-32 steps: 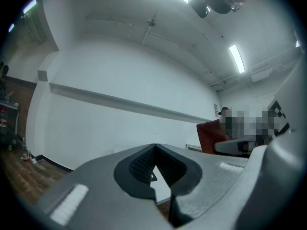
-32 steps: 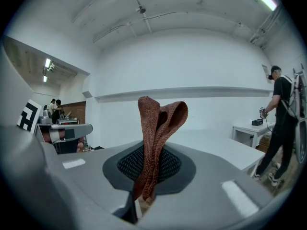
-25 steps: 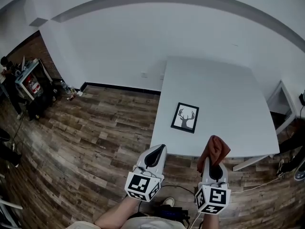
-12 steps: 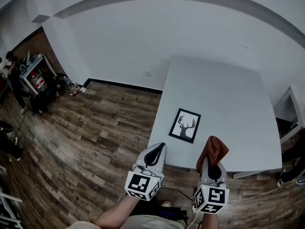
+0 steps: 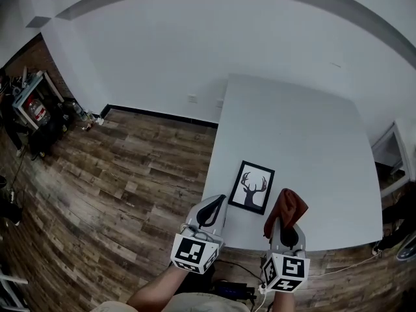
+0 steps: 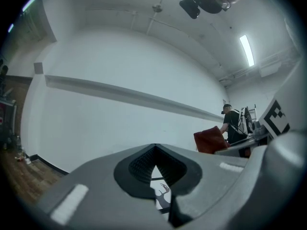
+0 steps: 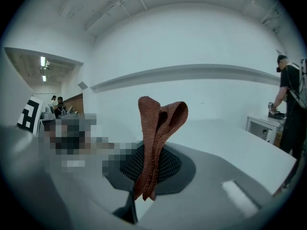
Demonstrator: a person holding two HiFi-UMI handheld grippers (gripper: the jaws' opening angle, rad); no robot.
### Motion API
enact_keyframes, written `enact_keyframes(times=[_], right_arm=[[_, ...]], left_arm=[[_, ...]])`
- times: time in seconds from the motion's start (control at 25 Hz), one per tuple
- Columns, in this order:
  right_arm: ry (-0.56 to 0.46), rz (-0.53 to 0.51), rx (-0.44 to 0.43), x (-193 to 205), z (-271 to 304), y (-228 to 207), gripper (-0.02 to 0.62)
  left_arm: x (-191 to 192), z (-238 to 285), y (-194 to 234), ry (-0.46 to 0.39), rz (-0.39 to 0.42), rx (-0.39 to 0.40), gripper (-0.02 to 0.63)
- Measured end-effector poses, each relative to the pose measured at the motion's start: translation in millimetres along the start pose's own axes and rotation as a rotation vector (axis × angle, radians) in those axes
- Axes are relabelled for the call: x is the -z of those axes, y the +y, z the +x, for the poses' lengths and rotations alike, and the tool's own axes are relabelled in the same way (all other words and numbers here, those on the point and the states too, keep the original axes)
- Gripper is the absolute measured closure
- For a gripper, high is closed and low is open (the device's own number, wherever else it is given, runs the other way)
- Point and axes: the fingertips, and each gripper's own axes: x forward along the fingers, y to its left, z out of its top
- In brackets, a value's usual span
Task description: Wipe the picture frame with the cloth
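We judge this the approach. Our right gripper (image 5: pixel 285 218) is clamped on the cloth (image 5: pixel 288 205), and our left gripper (image 5: pixel 209 209) is closed and empty. The picture frame (image 5: pixel 253 186) lies flat by the near edge of the table (image 5: pixel 305 129). Next, we should lower the cloth onto it.

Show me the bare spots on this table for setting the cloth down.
Bare: the whole far half of the table, from the picture frame back to the far edge, and the wide stretch right of the frame. Crowded only at the near edge, where the frame lies and the right gripper holds the cloth up.
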Motion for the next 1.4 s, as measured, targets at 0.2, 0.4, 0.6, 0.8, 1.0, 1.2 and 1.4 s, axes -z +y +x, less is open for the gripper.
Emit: enact_keyframes(times=[0.2,0.4,0.6,0.8,1.0,1.2,1.4], right_arm=[[0.047,0.032,0.003,0,50,14,0.534],[0.123,0.061,0.001,10,89,19,0.534],[0.224,0.122,-0.046,27,139,22,0.534],[0.326,0.209,-0.116,45,190,27,0.534],[0.440,0.315,-0.155,67,231,24,0.534],[0.572,0.389,-0.214,90,257,38,0.534],[0.688,0.398,-0.204,114,280,40,0.534]], left_arm=[[4,32,29,-0.004,-0.001,0.064,0.606],[9,55,44,-0.018,-0.006,0.106,0.606],[19,73,60,0.014,-0.002,0.092,0.606],[24,81,74,0.018,-0.001,0.053,0.606],[27,87,77,0.036,0.007,0.040,0.606],[31,92,76,0.035,0.007,0.040,0.606],[36,97,71,0.037,0.002,0.046,0.606]])
